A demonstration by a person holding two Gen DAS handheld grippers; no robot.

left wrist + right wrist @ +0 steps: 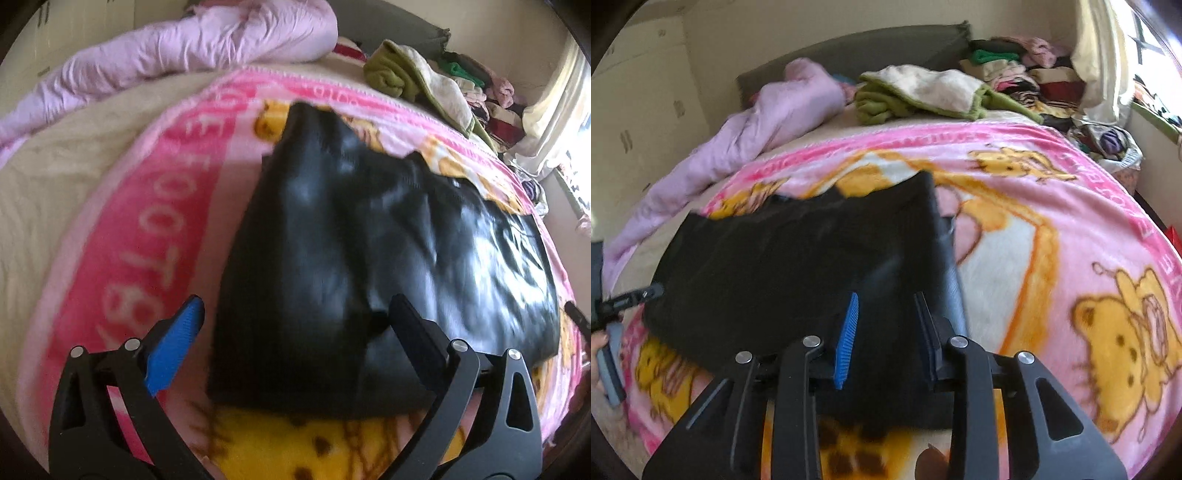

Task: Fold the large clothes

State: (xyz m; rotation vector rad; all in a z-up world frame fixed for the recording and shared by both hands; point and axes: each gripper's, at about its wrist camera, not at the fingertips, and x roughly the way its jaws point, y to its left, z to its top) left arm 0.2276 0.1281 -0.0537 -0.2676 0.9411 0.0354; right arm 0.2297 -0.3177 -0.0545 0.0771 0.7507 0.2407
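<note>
Black garment (369, 258) flat on blanket (147, 221), just ahead of both jaws. My left gripper (295, 325) wide open, right gripper (886, 339) part open, both empty. Looks soft, slick, prob heavy-ish; pinch near hem corners.

- The garment (369, 258) lies spread on the blanket (155, 221), which covers the near part of the bed (55, 184).
- In the left wrist view, the left hand-held gripper (295, 314) is over the near edge of the garment, with its fingers wide apart.
- In the right wrist view, the right hand-held gripper (886, 314) is over the near right part of the garment, and its fingers stand apart.
- The quilt (768, 122) lies bunched along the far left side of the bed, behind the blanket.
- A folded towel (923, 92) lies behind the blanket, to the right of the quilt.
- A pile of clothes (1027, 74) sits in the far right corner, behind the towel.
- The headboard (868, 48) stands behind the quilt and the towel.
</note>
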